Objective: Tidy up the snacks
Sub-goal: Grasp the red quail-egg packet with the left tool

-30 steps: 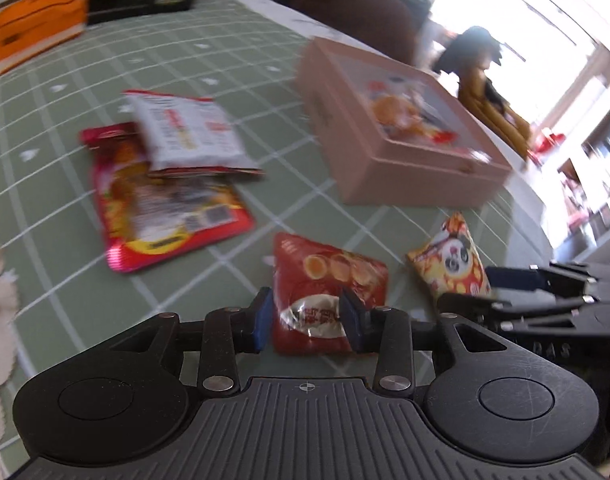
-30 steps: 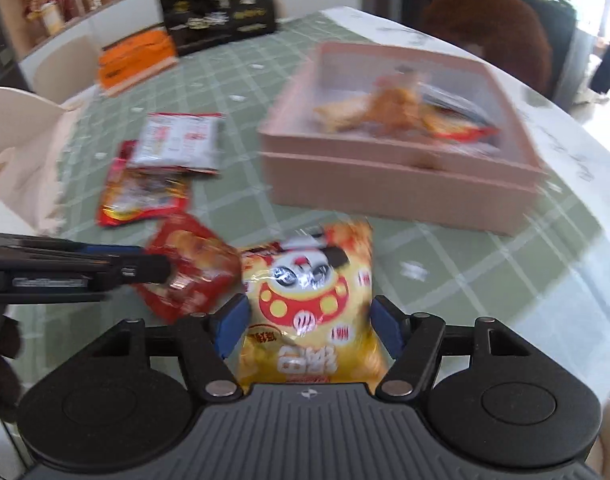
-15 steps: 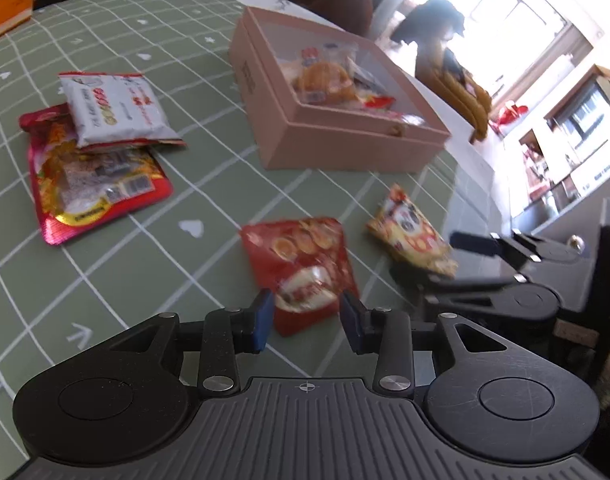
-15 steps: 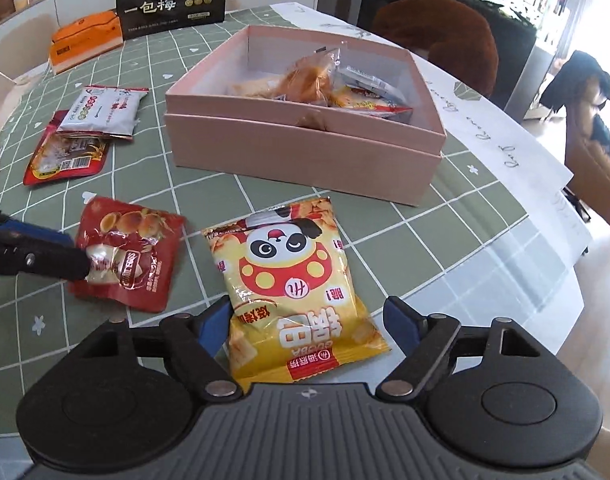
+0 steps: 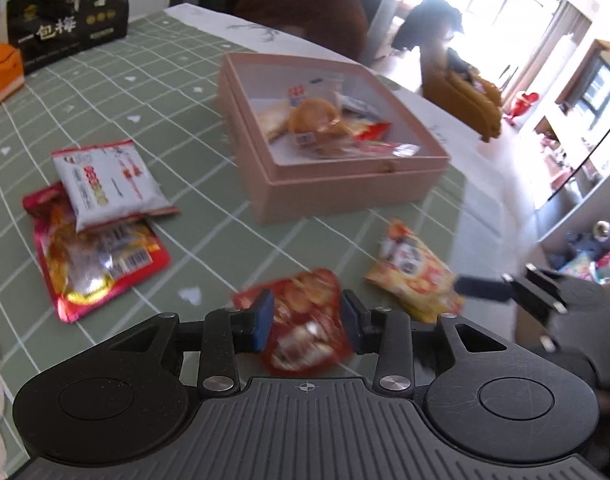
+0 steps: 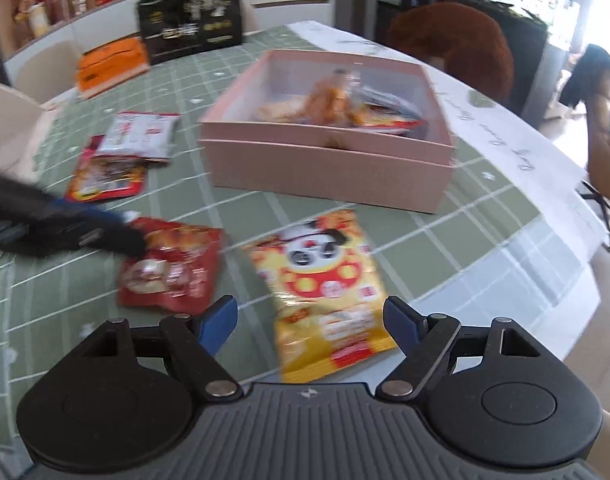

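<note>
A small red snack packet (image 5: 305, 320) lies on the green checked tablecloth between the open fingers of my left gripper (image 5: 307, 320); it also shows in the right wrist view (image 6: 171, 270). A yellow panda snack bag (image 6: 325, 280) lies between the wide-open fingers of my right gripper (image 6: 311, 320); it also shows in the left wrist view (image 5: 415, 276). An open pink box (image 5: 333, 136) (image 6: 329, 160) holds several snacks. A white packet (image 5: 105, 184) lies on a larger red packet (image 5: 93, 256) at the left.
A black bag (image 6: 191, 20) and an orange box (image 6: 111, 62) stand at the table's far side. Brown chairs (image 6: 453, 40) stand behind the table. The table edge (image 6: 565, 264) runs close on the right.
Both grippers have moved back toward the snacks. The left one now straddles the red packet. The right one has shifted so the panda bag lies tilted between its fingers.
</note>
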The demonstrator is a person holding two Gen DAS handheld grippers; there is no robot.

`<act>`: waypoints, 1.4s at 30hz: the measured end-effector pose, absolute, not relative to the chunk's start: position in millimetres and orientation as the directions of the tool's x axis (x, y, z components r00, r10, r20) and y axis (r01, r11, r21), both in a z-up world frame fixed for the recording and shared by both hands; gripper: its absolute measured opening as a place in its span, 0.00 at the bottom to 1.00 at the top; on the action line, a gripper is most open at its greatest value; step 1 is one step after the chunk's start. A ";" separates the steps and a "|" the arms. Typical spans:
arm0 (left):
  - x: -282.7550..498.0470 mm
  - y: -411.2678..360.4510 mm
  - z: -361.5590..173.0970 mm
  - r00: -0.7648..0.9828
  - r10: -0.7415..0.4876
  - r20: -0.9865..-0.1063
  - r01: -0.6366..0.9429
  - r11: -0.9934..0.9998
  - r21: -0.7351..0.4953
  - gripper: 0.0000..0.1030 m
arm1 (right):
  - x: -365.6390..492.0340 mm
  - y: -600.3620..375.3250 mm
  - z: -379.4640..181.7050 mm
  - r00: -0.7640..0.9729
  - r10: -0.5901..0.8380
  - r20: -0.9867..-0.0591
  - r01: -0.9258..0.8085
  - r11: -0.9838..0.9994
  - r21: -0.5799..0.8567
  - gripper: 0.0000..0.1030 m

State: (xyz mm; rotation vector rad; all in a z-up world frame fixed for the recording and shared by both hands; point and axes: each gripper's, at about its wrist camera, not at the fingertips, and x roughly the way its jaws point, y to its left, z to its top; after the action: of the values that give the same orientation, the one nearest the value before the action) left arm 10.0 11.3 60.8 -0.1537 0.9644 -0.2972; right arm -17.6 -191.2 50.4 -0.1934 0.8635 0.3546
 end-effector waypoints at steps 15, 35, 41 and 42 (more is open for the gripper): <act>3.8 23.1 48.0 0.512 -0.366 -0.777 0.233 0.930 -0.285 0.40 | -18.1 -152.6 39.7 0.680 0.144 -0.719 -0.373 0.912 -0.170 0.69; -1.6 -46.6 36.8 0.486 -0.222 -0.846 0.467 0.884 0.037 0.64 | -5.9 -239.8 60.5 0.643 0.162 -0.749 -0.190 0.981 0.050 0.78; 9.7 -34.1 38.0 0.468 -0.274 -0.840 0.418 0.906 -0.063 0.64 | -5.1 -239.9 59.7 0.644 0.157 -0.748 -0.192 0.980 0.040 0.78; 11.9 -29.3 38.9 0.472 -0.276 -0.837 0.395 0.915 -0.078 0.64 | -4.1 -240.1 60.1 0.647 0.153 -0.747 -0.187 0.982 0.038 0.78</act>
State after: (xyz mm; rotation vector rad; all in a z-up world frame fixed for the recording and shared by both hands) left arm 11.9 -29.3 38.9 0.1322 0.9980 -0.4119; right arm -4.1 -240.1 60.1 -0.0438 0.8460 0.1935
